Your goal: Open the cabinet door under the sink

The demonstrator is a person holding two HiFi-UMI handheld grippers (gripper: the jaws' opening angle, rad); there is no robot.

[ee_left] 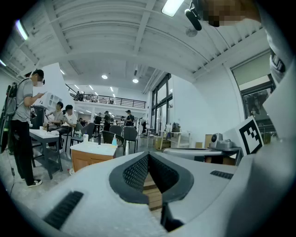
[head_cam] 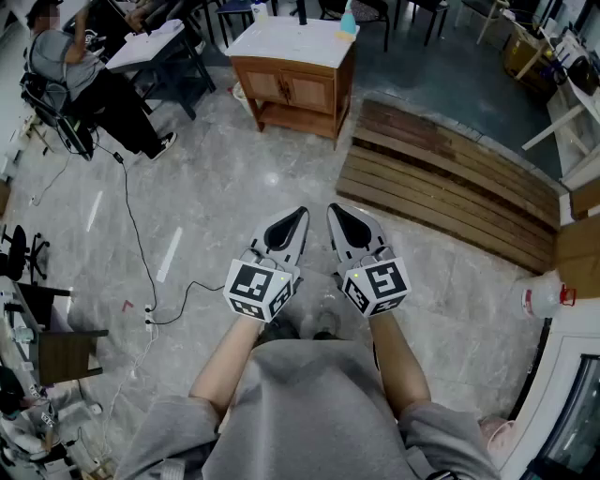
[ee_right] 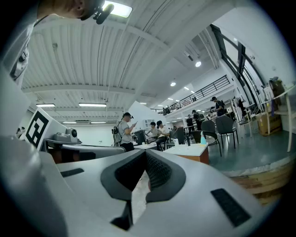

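A small wooden sink cabinet (head_cam: pixel 292 89) with a white top and two shut doors stands far ahead on the grey floor. It also shows as a small shape at the left of the left gripper view, cabinet (ee_left: pixel 90 157), and at the right in the right gripper view, cabinet (ee_right: pixel 194 152). My left gripper (head_cam: pixel 301 216) and right gripper (head_cam: pixel 333 210) are held side by side in front of my body, level, pointing toward the cabinet and well short of it. Both jaws are shut with nothing between them, as the left gripper (ee_left: pixel 148 156) and right gripper (ee_right: pixel 145 153) show in their own views.
A low platform of wooden planks (head_cam: pixel 450 178) lies ahead to the right of the cabinet. A blue bottle (head_cam: pixel 348 21) stands on the cabinet top. A person (head_cam: pixel 80 70) is by a table at the far left. A black cable (head_cam: pixel 136 234) runs across the floor.
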